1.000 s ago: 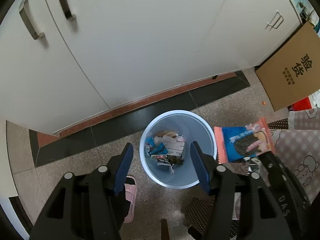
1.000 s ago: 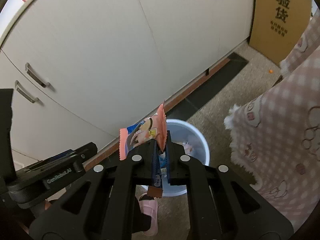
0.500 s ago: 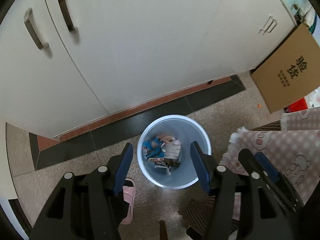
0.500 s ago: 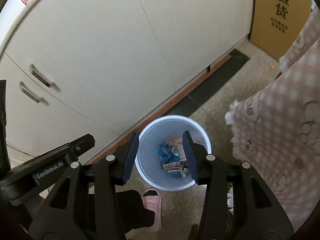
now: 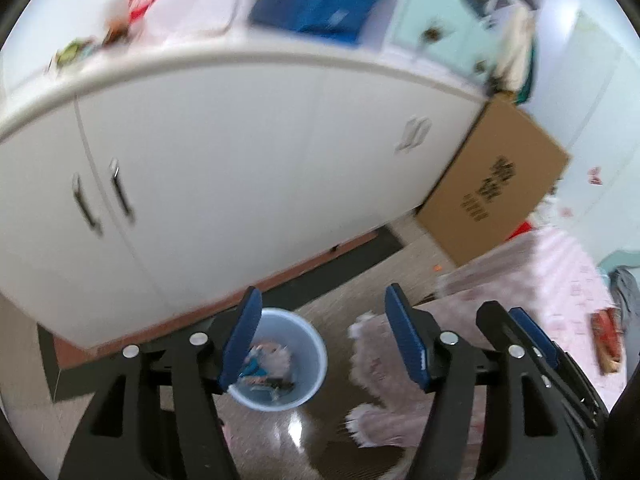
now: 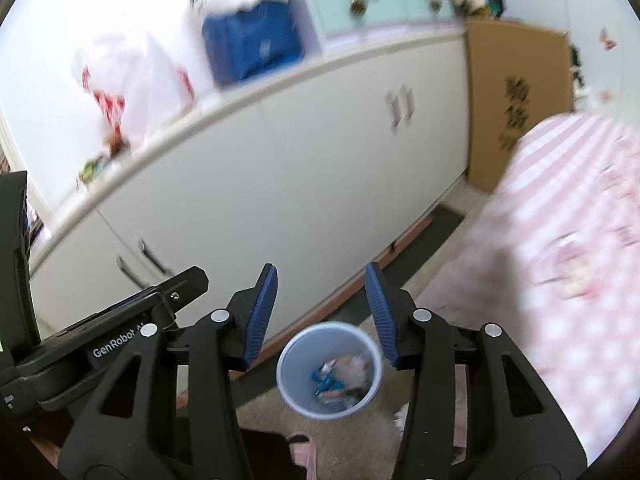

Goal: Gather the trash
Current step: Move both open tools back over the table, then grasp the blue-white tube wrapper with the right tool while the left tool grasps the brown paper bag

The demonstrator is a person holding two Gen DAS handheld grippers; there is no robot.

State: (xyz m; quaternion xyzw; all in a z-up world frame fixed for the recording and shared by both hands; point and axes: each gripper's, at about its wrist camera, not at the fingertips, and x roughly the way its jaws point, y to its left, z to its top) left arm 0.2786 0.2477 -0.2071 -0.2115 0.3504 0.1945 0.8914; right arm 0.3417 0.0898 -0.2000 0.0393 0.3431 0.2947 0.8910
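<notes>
The left gripper (image 5: 322,340) has its two blue-padded fingers (image 5: 240,340) spread wide apart with nothing between them, the black finger arms running back toward the camera. The right gripper (image 6: 322,316) is likewise parted, its ribbed blue pads (image 6: 378,314) facing each other across an empty gap. Beside the left gripper's right finger the right gripper's black body shows, just alongside.

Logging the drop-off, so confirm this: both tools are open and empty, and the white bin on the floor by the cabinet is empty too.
Wrong on the bin. Both the left tool and right tool are open and empty, but the white bin holds wrappers, as the right wrist view shows.
</notes>
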